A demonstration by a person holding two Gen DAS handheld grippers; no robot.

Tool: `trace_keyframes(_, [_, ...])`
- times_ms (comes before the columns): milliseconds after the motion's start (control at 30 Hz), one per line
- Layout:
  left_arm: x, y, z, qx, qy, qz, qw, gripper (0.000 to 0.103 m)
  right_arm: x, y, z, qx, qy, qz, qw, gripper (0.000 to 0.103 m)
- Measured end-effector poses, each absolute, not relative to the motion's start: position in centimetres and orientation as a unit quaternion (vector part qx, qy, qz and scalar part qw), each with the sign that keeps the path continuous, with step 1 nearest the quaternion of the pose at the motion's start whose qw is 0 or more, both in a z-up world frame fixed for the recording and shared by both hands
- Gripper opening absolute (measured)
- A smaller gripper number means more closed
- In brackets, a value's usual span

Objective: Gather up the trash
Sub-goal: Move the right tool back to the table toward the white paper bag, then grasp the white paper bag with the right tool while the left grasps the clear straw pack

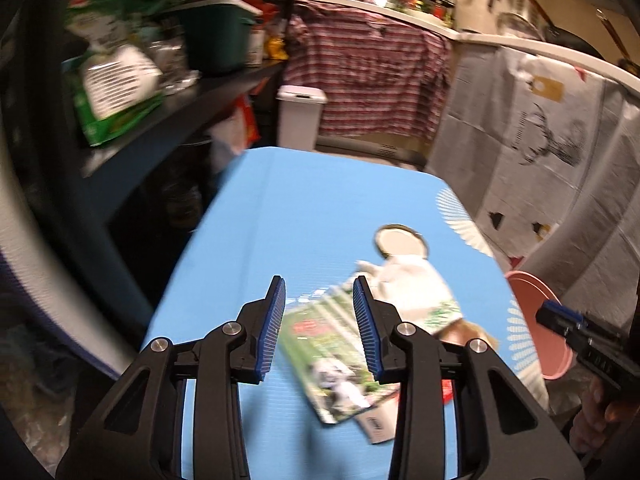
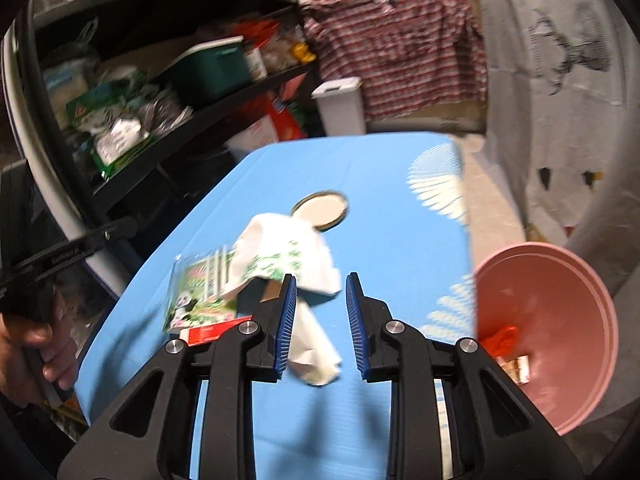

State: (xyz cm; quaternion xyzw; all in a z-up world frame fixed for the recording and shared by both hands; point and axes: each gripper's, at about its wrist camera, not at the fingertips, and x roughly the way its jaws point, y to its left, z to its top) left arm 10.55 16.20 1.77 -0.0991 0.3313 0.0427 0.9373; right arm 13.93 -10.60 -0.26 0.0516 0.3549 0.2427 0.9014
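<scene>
Table (image 2: 380, 184) in middle. Wrapper pile (image 2: 280, 264) on table, near side. Lid (image 2: 320, 210) just behind pile. Bucket (image 2: 560, 320) right of table, scraps inside. Shelves (image 2: 160, 80) on left. Bin (image 2: 340, 108) far behind table.

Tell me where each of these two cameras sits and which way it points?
Left wrist: rides the left tool, looking down along it at the blue table and green packet; the right tool and hand show at right.
Right wrist: rides the right tool, facing the white wrapper; the left hand shows at left.
Shared: table, round lid, pink bowl, white bin.
</scene>
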Motion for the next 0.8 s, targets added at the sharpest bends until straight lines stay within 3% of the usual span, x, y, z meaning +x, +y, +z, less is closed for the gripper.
trace_keyframes(300, [11.3,17.6,-1.5,-0.112,0.372,0.037,0.921,0.037,14.6,-7.7,-2.8,0.028,0.391,0.259,0.883,0.034])
trace_keyframes(400, [11.9,16.7,-2.7,-0.105,0.387,0.026,0.916,0.053,15.0,-7.7,-3.2,0.026,0.401,0.257,0.879,0.034])
trace_keyframes(567, [12.7,16.0,-4.3,-0.103,0.410,0.017,0.906,0.068,15.5,-7.6,-4.1,0.017,0.418,0.256,0.872,0.034])
trace_keyframes(800, [14.1,15.8,-6.5,-0.105,0.453,0.032,0.885,0.068,15.7,-7.9,-5.1,0.011,0.437,0.260,0.861,0.034])
